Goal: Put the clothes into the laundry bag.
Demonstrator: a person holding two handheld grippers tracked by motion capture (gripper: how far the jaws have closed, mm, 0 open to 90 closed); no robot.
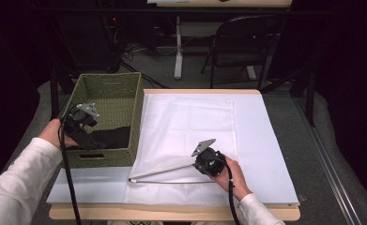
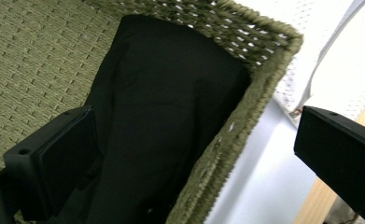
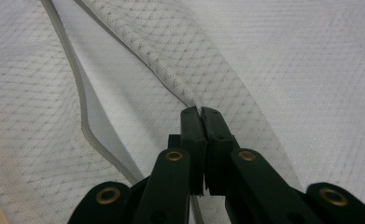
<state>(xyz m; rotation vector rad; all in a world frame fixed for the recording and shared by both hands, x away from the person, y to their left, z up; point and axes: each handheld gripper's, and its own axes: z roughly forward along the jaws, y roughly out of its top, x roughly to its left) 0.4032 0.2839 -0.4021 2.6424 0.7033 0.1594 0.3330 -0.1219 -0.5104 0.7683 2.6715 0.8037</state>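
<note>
Left fingers (image 2: 189,154) apart over black cloth (image 2: 161,121) in basket (image 2: 31,70) | right fingers (image 3: 201,116) clamped on mesh bag (image 3: 208,60) edge on worktop (image 1: 275,154) | cloth soft, light: pinch a fold.

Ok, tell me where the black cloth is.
In the high view, the black cloth lies inside the green basket at the table's left, at its near end, just under the left hand-held gripper.
</note>
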